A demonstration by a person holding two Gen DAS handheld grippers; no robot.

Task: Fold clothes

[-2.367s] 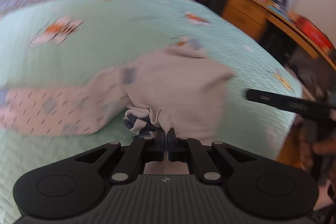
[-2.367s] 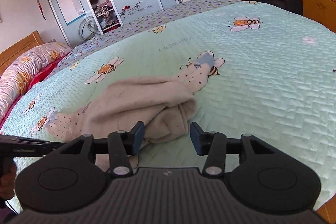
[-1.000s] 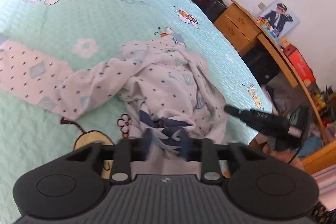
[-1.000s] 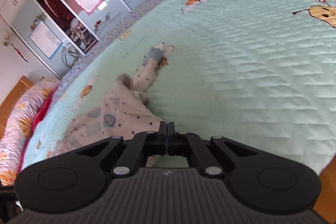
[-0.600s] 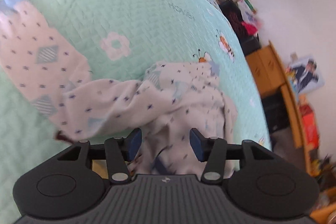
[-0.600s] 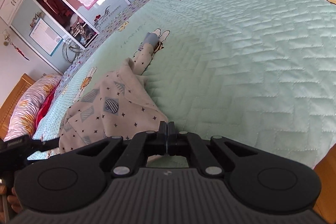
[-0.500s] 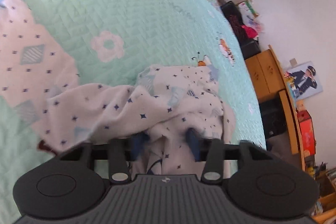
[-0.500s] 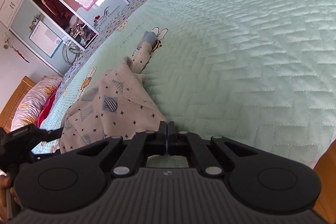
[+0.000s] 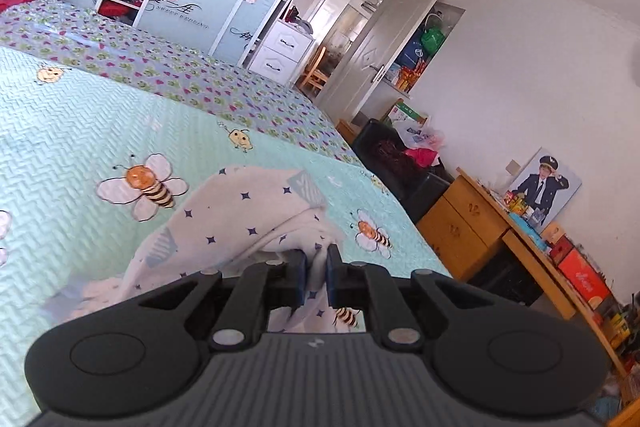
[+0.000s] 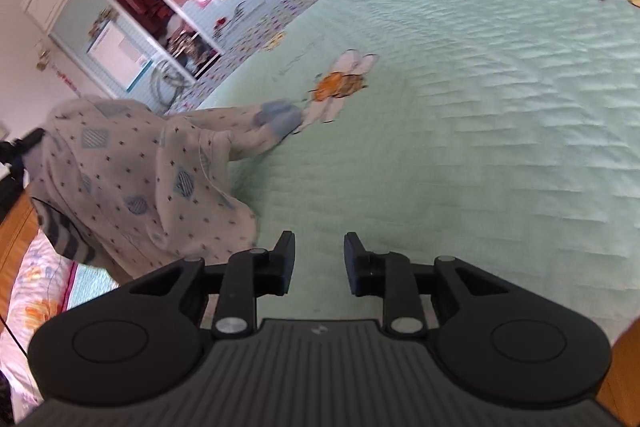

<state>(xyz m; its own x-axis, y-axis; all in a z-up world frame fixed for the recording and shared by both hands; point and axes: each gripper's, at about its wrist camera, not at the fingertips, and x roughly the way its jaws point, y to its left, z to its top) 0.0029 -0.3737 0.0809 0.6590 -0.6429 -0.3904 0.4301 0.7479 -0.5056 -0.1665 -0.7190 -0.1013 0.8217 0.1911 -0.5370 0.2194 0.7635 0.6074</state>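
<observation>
- Far left in the right wrist view, the garment (image 10: pixel 132 183) is seen lifted off the bed (image 10: pixel 460 131), hanging in folds; one sleeve with a blue cuff (image 10: pixel 280 117) is trailed right onto the quilt beside a bee print (image 10: pixel 340 83).
- In the left wrist view, the left gripper (image 9: pixel 314 277) is seen with its jaws just closed further, and a white fold of the garment (image 9: pixel 240 223) is pinched between the blue pads.
- To the right, the right gripper (image 10: pixel 319 263) is held low over bare quilt; its jaws have just been opening, are parted, and nothing is held between them.
- At far right in the left wrist view, a wooden desk (image 9: pixel 472 223) is seen against the wall.
</observation>
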